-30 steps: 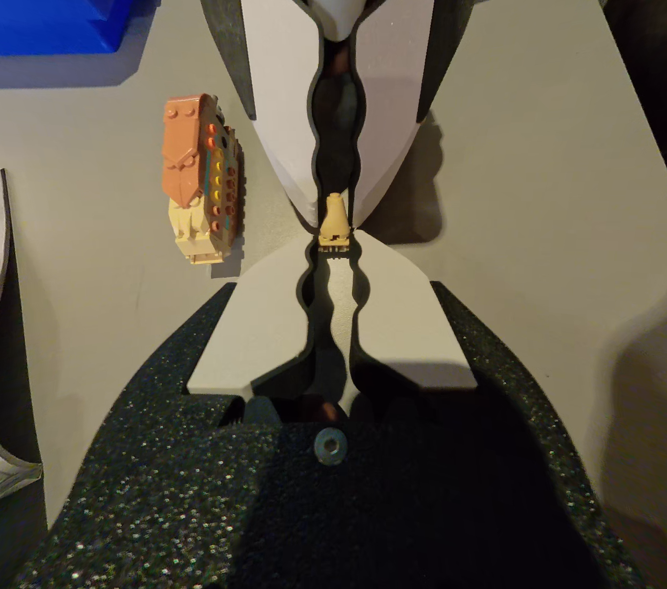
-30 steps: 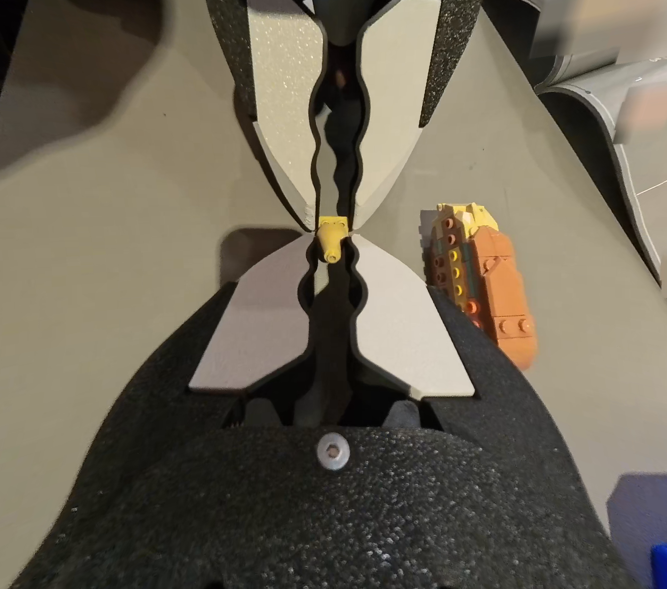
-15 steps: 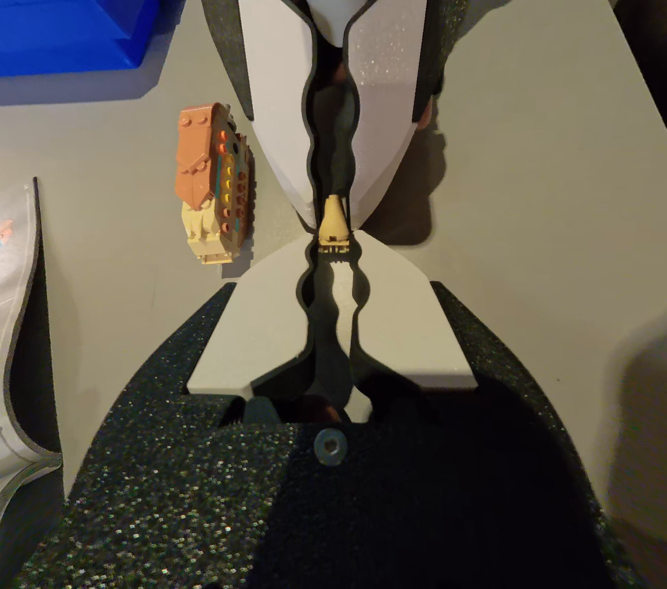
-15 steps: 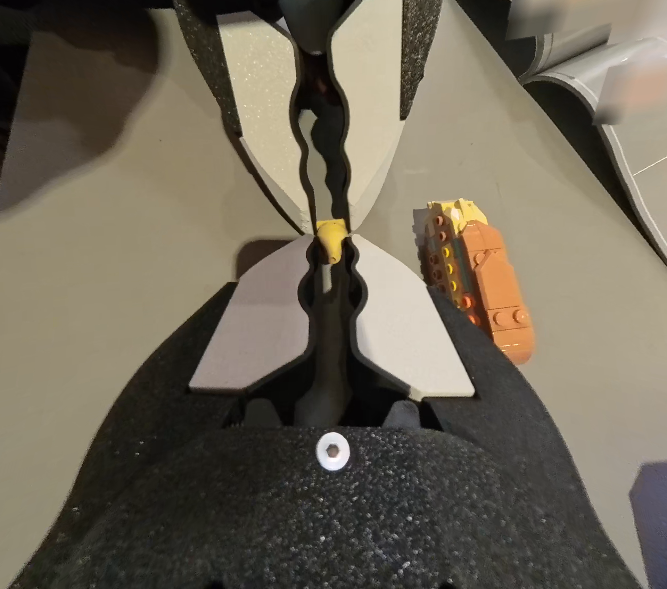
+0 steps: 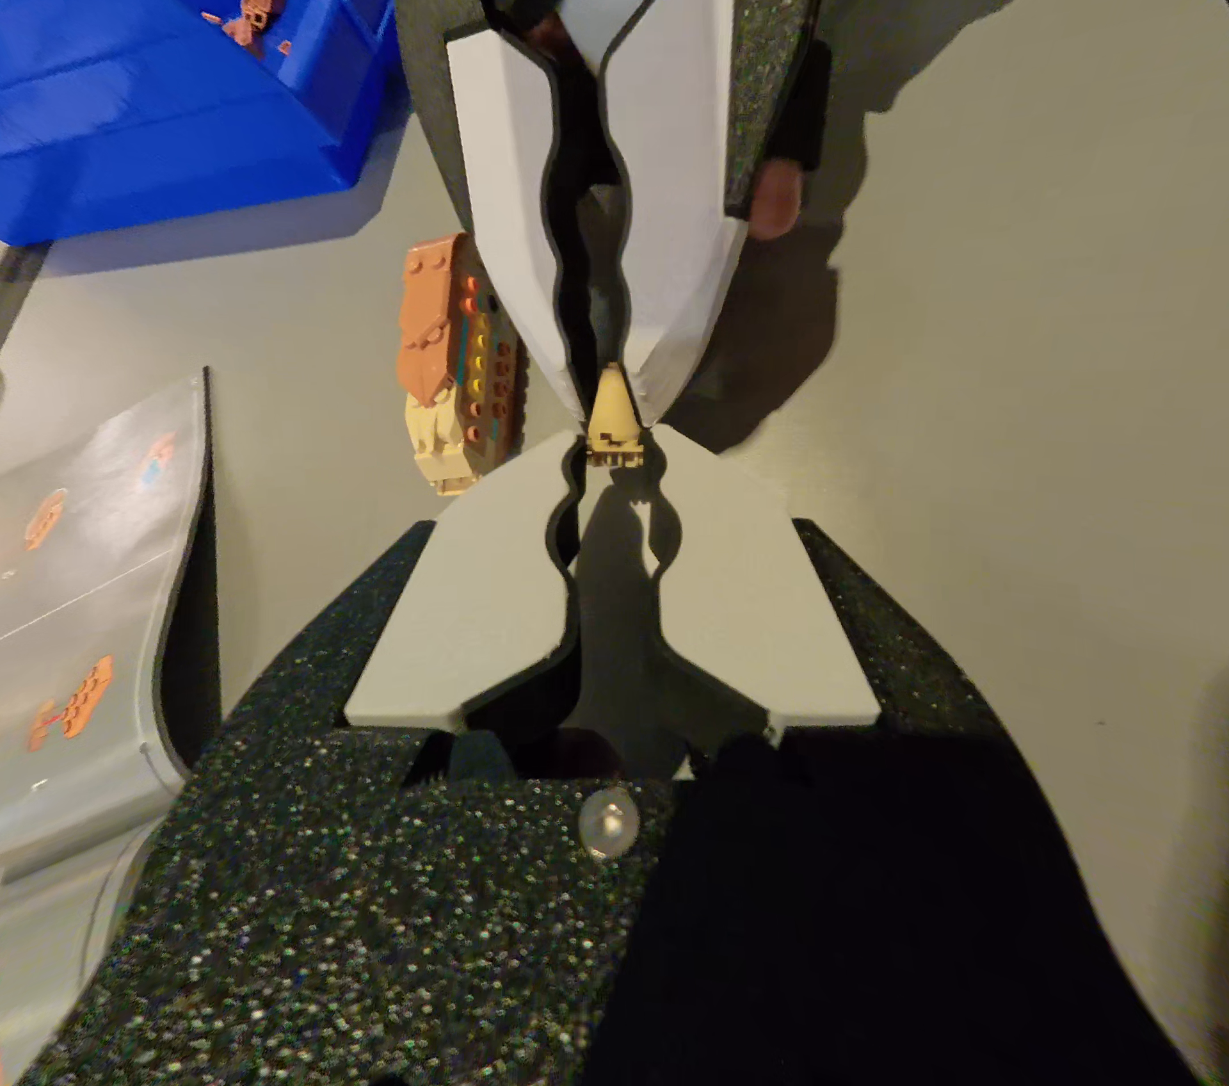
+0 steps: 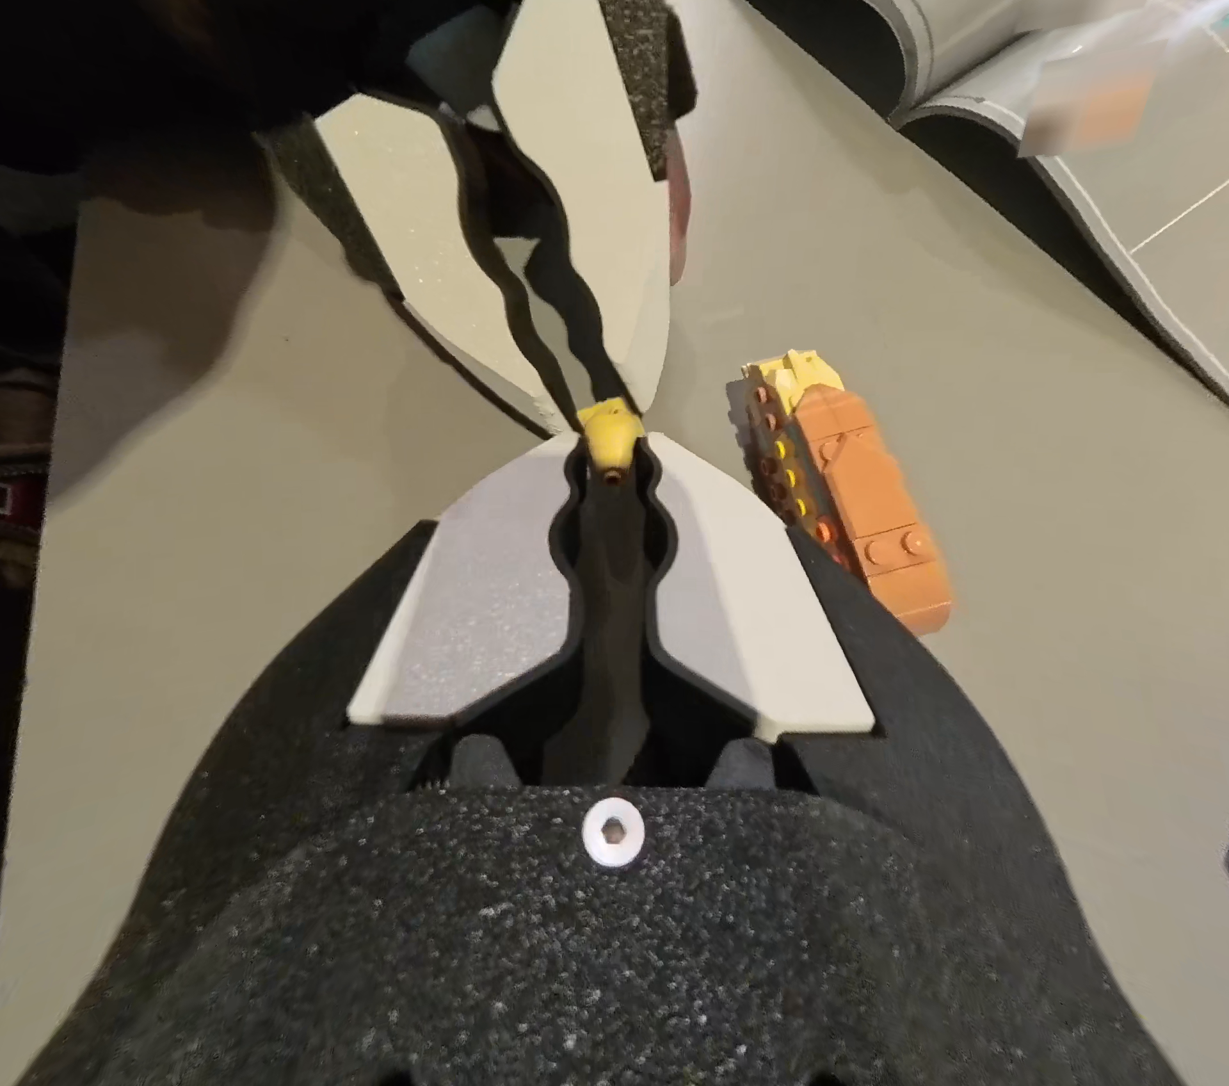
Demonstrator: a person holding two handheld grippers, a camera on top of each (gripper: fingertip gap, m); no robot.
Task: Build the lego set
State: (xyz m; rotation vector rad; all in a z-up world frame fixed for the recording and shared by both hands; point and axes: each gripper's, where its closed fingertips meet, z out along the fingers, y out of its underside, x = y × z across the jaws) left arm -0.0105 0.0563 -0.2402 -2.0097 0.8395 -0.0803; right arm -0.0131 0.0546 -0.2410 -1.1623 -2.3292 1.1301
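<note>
Tan cone piece [image 5: 613, 410] stays pinched tip-to-tip between our closed left gripper [image 5: 615, 458] and right gripper [image 6: 608, 442]; we have lifted and tilted (booklet [image 5: 86, 588] newly visible), hull model [image 5: 459, 375] at nine o'clock awaiting it.

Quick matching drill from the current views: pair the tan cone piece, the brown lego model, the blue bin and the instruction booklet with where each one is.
Things:
1. tan cone piece
2. brown lego model
3. blue bin
4. instruction booklet

Places:
A. lying open at the table edge
B. pinched between the tips of both hand-held grippers
C. lying on its side on the grey table, untouched
D. on the table's far corner, loose brown bits inside

Pairs: 1-B, 2-C, 3-D, 4-A
</note>
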